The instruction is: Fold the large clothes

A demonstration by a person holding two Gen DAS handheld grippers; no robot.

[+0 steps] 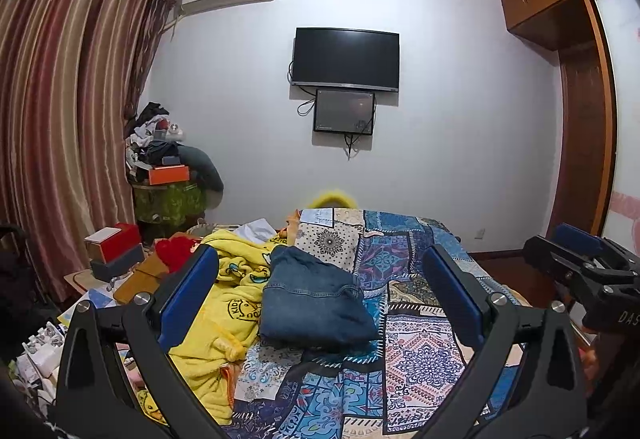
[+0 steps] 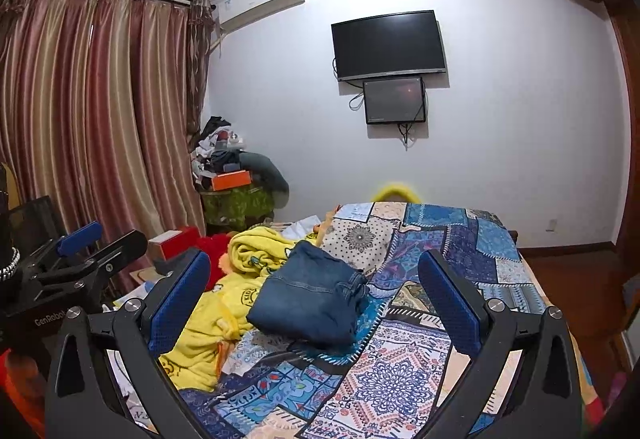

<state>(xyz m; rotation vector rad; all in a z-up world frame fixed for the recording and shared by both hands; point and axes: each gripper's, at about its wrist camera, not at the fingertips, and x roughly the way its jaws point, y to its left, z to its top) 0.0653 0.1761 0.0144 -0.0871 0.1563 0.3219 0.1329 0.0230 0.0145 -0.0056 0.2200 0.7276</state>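
A folded pair of blue jeans lies in a compact stack on the patchwork bedspread. My left gripper is raised above the bed, open and empty, with the jeans seen between its blue pads. My right gripper is also open and empty, held at about the same height to the right. Each gripper shows in the other's view, the right gripper at the right edge and the left gripper at the left edge. Neither touches the jeans.
A crumpled yellow blanket lies left of the jeans. Boxes and clutter crowd the bed's left side. A piled-up stand sits in the corner by striped curtains. A wardrobe is at the right.
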